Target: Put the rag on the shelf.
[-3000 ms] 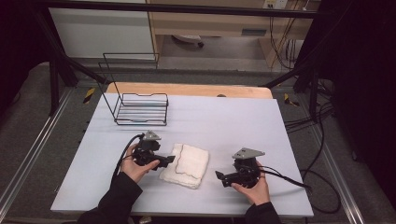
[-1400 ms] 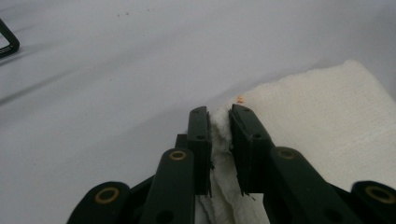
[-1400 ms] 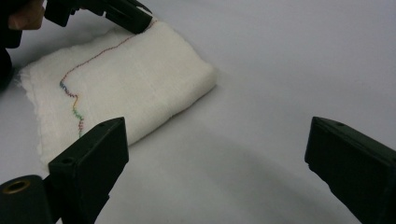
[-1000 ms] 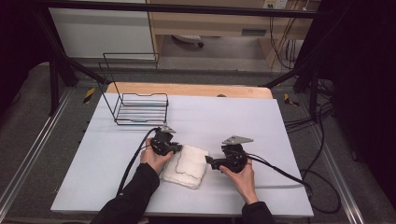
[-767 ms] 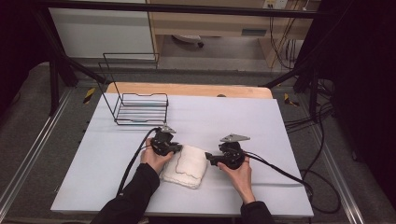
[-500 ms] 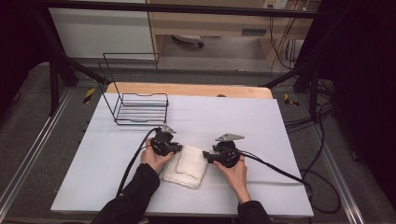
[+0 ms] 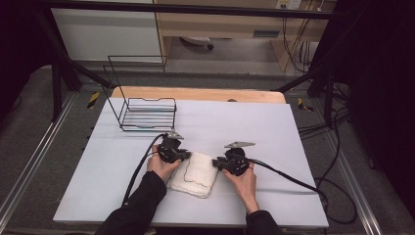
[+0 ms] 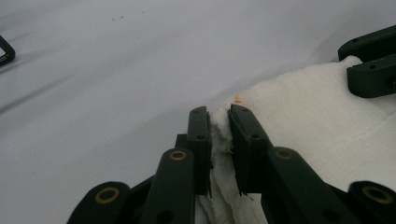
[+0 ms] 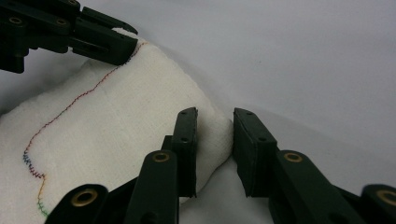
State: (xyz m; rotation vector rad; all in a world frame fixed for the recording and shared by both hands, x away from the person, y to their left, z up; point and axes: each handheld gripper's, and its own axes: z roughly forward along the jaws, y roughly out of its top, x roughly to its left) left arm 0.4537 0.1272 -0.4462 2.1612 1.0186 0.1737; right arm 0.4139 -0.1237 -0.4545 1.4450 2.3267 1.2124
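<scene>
Wire rack (image 7: 147, 111) sits at the back left of the desk (image 7: 274, 127), well apart from the work, untouched.

My left hand-held gripper (image 8: 218, 126) is clenched on the near-left corner of the folded white towel (image 7: 195, 174); in the left gripper view a bunch of cloth is pinched tight between the pads. Same grip as a second ago, and that hand has not shifted.

The towel lies flat on the desk near the front edge, between my two hands, multicolour stitched hem running across its top face in the right gripper view.

My right hand-held gripper (image 9: 214, 140) is what changed: three seconds ago it sat off to the right of the towel, now it is at the towel's right edge, and its jaws have just been closing. In the right gripper view the folded edge sits between them; one pad lies against the cloth, the other looks just short of it with a thin gap, so I read it as around the corner but not yet biting. In the high view that gripper (image 7: 234, 161) touches the towel's top right corner.

Meaning, as I judge it: left corner secured, right nearly secured. A little more squeeze and both corners are held, ready to lift or unfold. Risk: the right only catches the top layer.
</scene>
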